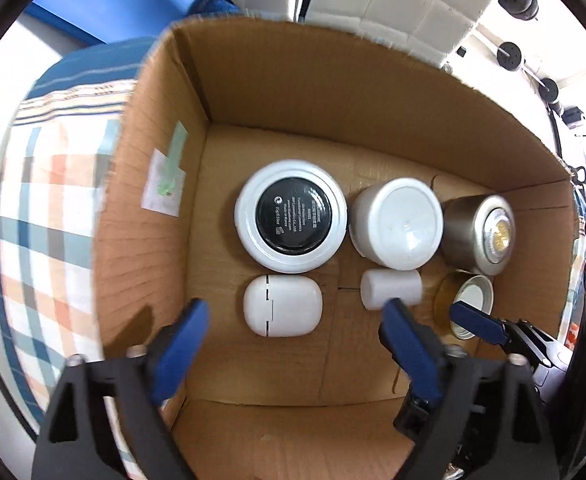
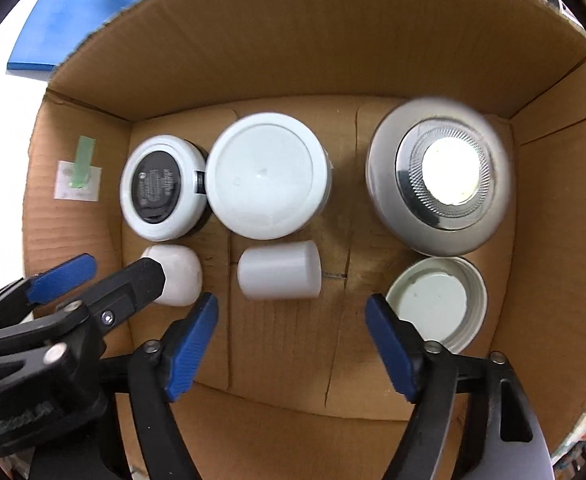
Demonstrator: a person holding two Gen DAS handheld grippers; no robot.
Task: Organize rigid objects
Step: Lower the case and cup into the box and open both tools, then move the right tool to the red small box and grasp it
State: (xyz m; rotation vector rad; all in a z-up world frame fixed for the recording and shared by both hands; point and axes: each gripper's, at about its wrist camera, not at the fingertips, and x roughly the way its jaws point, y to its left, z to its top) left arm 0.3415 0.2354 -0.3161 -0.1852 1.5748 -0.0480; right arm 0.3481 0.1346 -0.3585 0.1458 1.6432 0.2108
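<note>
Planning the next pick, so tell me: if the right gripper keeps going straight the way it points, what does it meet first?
Most likely the small white cylinder lying on its side on the cardboard box floor. It sits just ahead of the open right gripper, roughly centred between the fingers, though depth is unclear.
</note>
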